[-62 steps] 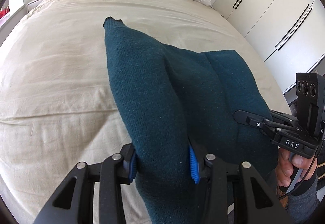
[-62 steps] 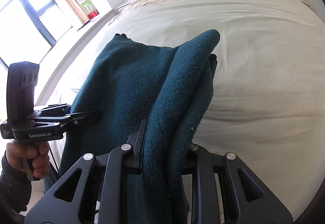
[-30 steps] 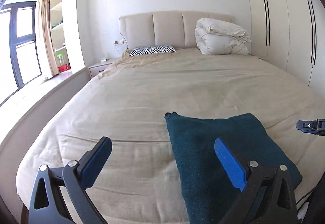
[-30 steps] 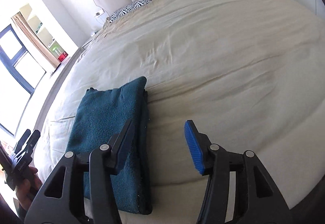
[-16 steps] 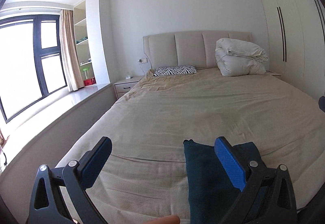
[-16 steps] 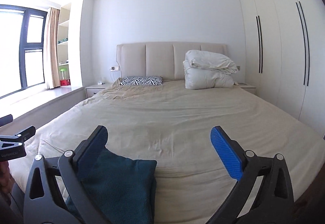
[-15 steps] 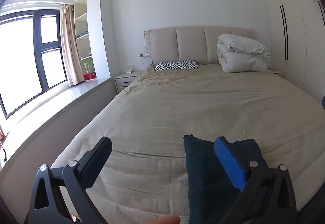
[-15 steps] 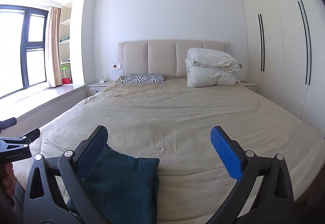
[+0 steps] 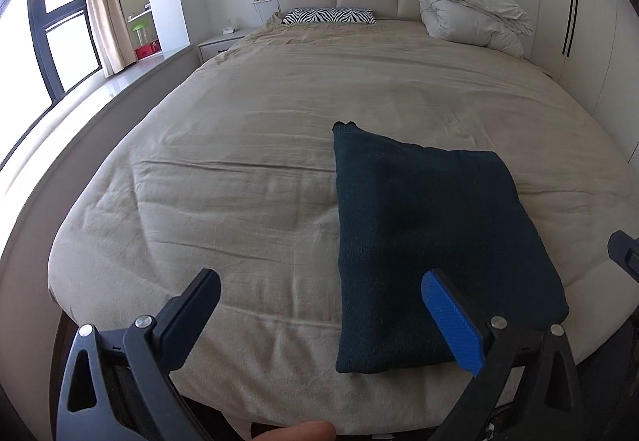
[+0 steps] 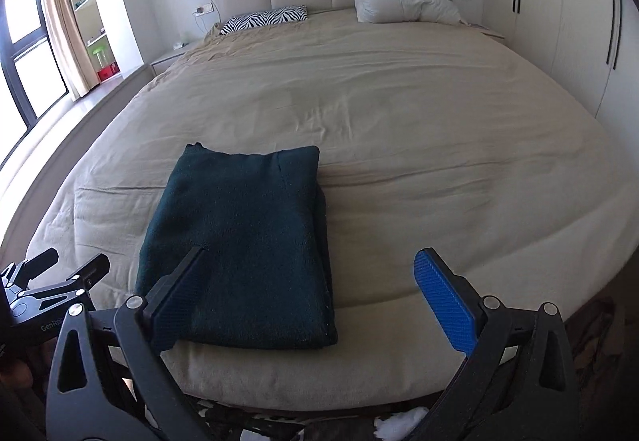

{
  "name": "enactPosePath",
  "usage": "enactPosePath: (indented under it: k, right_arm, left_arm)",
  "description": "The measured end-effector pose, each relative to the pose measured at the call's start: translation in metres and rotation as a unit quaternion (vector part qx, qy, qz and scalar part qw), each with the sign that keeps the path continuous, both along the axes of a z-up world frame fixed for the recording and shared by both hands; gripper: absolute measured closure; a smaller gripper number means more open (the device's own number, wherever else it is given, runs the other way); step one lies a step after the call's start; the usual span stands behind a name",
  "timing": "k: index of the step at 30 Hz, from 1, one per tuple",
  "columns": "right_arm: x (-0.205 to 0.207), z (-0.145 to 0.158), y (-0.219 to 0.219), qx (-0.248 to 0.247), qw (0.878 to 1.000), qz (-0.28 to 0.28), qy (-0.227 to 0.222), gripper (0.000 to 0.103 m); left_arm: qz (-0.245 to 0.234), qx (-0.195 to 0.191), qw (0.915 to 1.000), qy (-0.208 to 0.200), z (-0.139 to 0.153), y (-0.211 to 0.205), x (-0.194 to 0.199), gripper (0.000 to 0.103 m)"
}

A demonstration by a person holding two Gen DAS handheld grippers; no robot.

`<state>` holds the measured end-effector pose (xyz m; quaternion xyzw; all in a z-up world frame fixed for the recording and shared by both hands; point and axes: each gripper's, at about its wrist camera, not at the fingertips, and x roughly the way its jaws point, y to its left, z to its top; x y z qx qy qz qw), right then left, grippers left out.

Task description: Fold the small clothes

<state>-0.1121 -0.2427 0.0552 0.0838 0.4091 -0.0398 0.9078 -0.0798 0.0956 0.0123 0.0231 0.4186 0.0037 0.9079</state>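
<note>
Folded rectangular teal knit garment (image 9: 431, 241), wrinkled beige bedspread (image 9: 239, 145)

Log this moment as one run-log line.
stage: fold done, released | sweater: folded flat on bed near edge | left gripper: open, empty | right gripper: open, empty

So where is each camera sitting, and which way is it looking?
Left wrist: sits on the left gripper, looks down over the foot of the bed toward the headboard; its open fingers and a fingertip show.
Right wrist: sits on the right gripper, looks the same way from further right; its open fingers and the left gripper show.
Shared: the folded green garment, zebra pillow, white duvet.
</note>
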Motion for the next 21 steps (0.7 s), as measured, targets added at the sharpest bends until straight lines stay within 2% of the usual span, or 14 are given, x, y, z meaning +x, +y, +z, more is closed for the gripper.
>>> enactPosePath:
  k: [3, 6, 10, 21]
  right_arm:
    - [-0.001, -0.019, 0.000, 0.012, 1.000, -0.003, 0.021, 0.000]
    - [0.002, -0.027, 0.003, -0.006, 1.000, -0.003, 0.023, 0.000]
    - [0.006, -0.030, 0.008, -0.025, 0.999, 0.002, 0.025, 0.000]
    - [0.006, -0.036, 0.011, -0.029, 0.999, 0.005, 0.045, 0.000]
  left_arm:
    - [-0.003, -0.002, 1.0000, 0.008, -0.003, -0.002, -0.001, 0.000]
    - [-0.007, -0.003, 0.9999, 0.015, -0.007, -0.002, 0.000, 0.000]
    - [-0.015, -0.008, 0.9993, 0.034, -0.015, -0.002, 0.002, 0.000]
    - [-0.008, -0.009, 0.9987, 0.049, -0.025, -0.001, 0.002, 0.000]
